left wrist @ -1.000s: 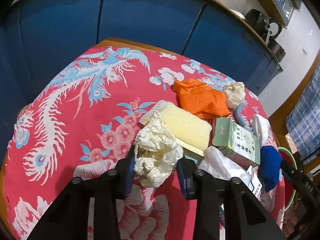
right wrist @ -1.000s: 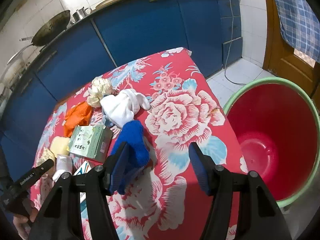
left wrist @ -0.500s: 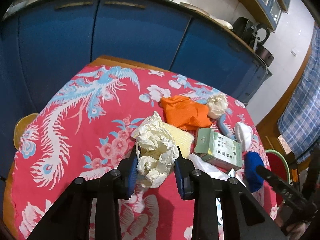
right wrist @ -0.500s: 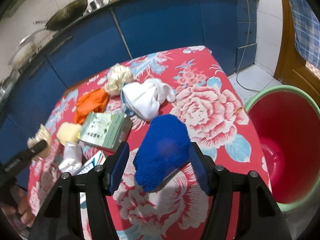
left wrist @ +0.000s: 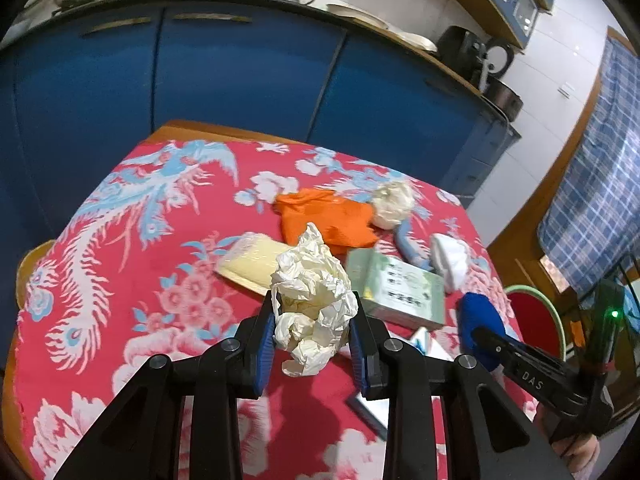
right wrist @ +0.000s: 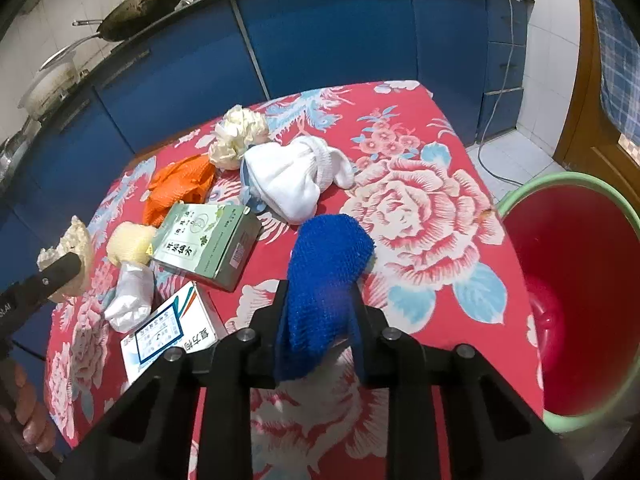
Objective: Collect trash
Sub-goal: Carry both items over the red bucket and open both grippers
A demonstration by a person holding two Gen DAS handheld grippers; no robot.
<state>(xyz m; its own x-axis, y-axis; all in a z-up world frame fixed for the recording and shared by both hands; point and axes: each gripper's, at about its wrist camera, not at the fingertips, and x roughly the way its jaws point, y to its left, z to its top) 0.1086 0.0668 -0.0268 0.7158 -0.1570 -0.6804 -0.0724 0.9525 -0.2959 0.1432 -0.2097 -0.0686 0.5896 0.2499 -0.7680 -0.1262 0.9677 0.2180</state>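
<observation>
My left gripper (left wrist: pixel 314 320) is shut on a crumpled cream paper wad (left wrist: pixel 312 300) and holds it above the red flowered tablecloth (left wrist: pixel 132 264). My right gripper (right wrist: pixel 320 312) is shut on a blue knitted cloth (right wrist: pixel 326 268), lifted above the table; it also shows in the left wrist view (left wrist: pixel 478 324). A red bucket with a green rim (right wrist: pixel 580 292) stands on the floor right of the table. The paper wad also shows at the far left of the right wrist view (right wrist: pixel 76 248).
On the table lie an orange cloth (right wrist: pixel 180 184), a green box (right wrist: pixel 204 240), a yellow sponge (right wrist: pixel 128 242), a white sock (right wrist: pixel 288 180), a cream wad (right wrist: pixel 240 132), a white plastic piece (right wrist: pixel 132 296) and a white-blue box (right wrist: pixel 168 332). Blue cabinets (right wrist: pixel 320 40) stand behind.
Both grippers have closed and lifted: the left raised the paper wad off the table, the right closed on the blue cloth and raised it.
</observation>
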